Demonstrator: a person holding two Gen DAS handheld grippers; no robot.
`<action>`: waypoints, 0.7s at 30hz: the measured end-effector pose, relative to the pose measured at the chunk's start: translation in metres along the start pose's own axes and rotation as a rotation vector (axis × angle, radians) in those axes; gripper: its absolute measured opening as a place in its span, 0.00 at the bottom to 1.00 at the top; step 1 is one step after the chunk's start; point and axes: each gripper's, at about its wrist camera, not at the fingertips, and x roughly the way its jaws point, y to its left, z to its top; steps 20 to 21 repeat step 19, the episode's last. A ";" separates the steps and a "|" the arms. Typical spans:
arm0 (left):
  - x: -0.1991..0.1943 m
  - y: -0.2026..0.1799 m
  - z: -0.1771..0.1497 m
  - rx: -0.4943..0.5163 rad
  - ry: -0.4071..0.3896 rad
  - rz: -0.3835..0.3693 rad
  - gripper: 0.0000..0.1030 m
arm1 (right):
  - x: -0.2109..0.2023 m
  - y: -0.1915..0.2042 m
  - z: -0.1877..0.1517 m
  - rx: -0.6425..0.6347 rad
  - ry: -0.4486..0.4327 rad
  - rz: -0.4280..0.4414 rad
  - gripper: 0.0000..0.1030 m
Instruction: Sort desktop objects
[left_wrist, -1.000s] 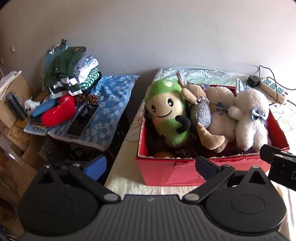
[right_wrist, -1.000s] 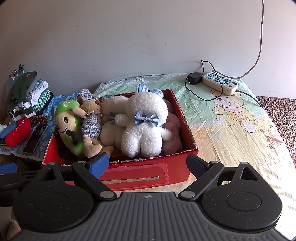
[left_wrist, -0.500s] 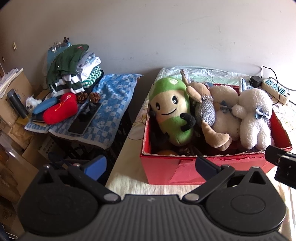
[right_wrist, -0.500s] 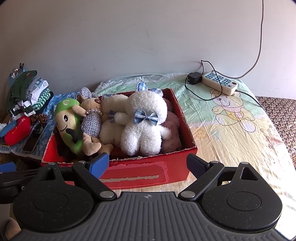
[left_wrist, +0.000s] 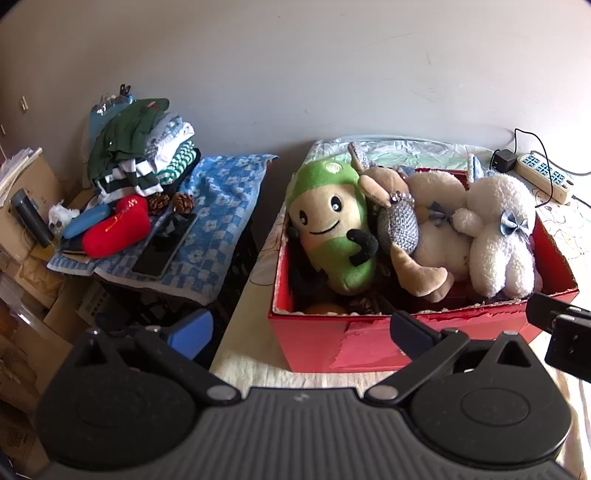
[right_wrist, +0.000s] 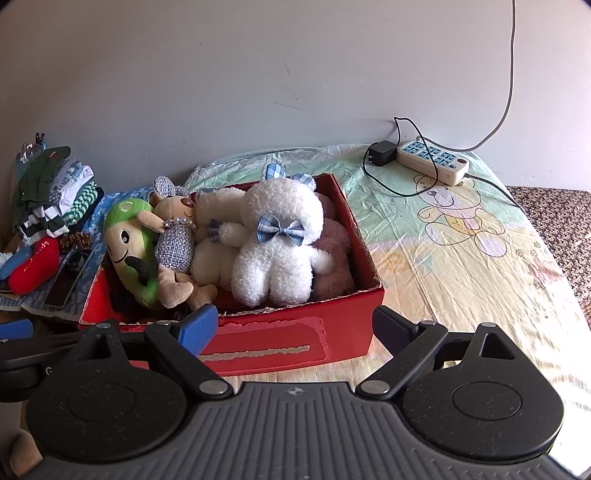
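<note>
A red box (left_wrist: 325, 343) (right_wrist: 280, 336) stands on the bed sheet, filled with plush toys: a green and cream one (left_wrist: 332, 229) (right_wrist: 129, 247), a tan rabbit in a grey dress (left_wrist: 399, 229) (right_wrist: 173, 243), a cream one (right_wrist: 214, 236), and a white bear with a blue bow (left_wrist: 498, 232) (right_wrist: 280, 240). My left gripper (left_wrist: 301, 328) is open and empty, in front of the box's left corner. My right gripper (right_wrist: 293, 326) is open and empty, in front of the box's front wall.
A side table with a blue checked towel (left_wrist: 218, 206) holds folded clothes (left_wrist: 140, 162), a red pouch (left_wrist: 114, 232), a phone (left_wrist: 164, 247) and pine cones (left_wrist: 173, 201). A power strip with a plugged adapter (right_wrist: 428, 162) lies at the back right on the bear-print sheet (right_wrist: 461, 236).
Both grippers have drawn back a little from the box and drifted left; the box sits slightly further right in the left wrist view. Both stay open and empty.
</note>
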 end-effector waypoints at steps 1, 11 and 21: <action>0.000 0.000 0.000 0.000 -0.001 0.000 0.99 | 0.000 0.000 0.000 0.001 -0.001 0.001 0.90; -0.007 -0.001 0.000 0.004 -0.046 0.018 0.99 | 0.001 0.002 0.000 -0.007 -0.006 0.000 0.90; -0.018 0.000 0.000 -0.001 -0.116 0.014 0.98 | 0.000 0.001 0.002 -0.001 -0.012 0.003 0.90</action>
